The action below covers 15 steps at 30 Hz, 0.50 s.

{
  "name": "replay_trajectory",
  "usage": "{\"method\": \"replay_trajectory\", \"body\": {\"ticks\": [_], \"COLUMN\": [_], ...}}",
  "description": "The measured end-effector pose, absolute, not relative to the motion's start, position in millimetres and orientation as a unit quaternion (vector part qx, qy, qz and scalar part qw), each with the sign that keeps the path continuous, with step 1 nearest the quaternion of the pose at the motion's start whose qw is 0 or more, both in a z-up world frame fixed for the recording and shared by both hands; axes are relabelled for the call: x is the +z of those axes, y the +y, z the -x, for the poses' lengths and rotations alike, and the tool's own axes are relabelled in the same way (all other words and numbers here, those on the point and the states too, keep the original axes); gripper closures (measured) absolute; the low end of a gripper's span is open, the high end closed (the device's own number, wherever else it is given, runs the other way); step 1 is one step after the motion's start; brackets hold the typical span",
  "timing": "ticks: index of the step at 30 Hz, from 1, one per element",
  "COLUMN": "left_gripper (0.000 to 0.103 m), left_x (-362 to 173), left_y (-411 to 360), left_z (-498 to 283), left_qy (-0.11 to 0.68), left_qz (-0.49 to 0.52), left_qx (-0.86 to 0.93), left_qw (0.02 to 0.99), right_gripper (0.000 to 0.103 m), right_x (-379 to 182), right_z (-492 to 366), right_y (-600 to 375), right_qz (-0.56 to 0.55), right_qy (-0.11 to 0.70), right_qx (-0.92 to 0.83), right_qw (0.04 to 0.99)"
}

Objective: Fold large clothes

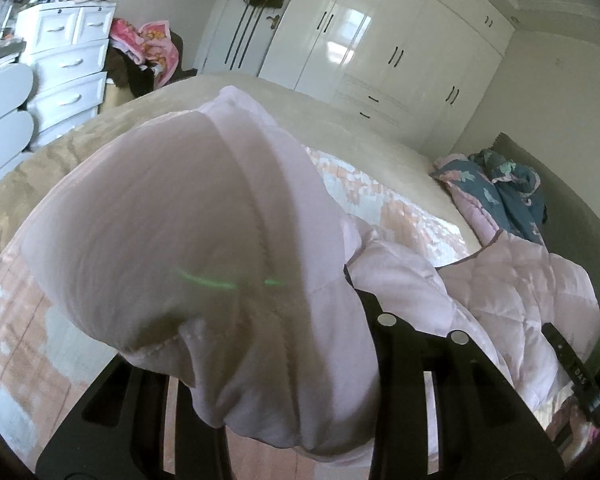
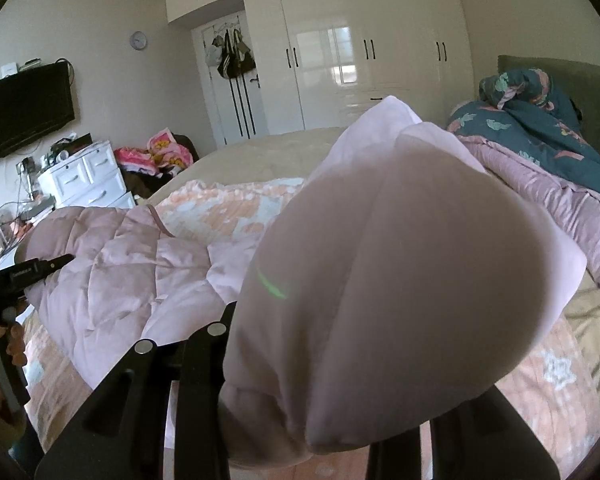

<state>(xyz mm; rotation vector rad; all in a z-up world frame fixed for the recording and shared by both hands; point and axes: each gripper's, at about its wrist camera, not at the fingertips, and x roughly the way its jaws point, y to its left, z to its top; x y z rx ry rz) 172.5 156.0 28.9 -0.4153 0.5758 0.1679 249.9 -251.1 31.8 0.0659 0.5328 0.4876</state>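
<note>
Jacket, pale pink and quilted, hangs bunched from my left gripper and right gripper, both clamped on fabric; body sprawls toward three o'clock, no fold laid yet.

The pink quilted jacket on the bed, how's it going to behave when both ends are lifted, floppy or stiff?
Probably floppy: the pink quilted jacket bulges over the right gripper and the left gripper and sags between them. Likely light for its bulk, given its puffy quilting. Its sheen hints the shell may be slippery, so folds could slide apart.
</note>
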Motion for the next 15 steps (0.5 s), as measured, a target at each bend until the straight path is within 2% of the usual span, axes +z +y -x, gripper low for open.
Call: {"method": "replay_trajectory", "body": {"ticks": [15], "left_gripper": [0.072], "left_x": [-19.8], "left_y": [150.8], "left_z": [-122.9], "left_qy": [0.317], "left_qz": [0.193], "left_qx": [0.096], "left_qw": [0.924], "right_gripper": [0.068], "right_x": [-37.3], "right_z": [-207.4], "right_y": [-278.4], "right_qz": [-0.09], "right_qy": [0.33], "right_qx": [0.214], "right_qw": [0.915]}}
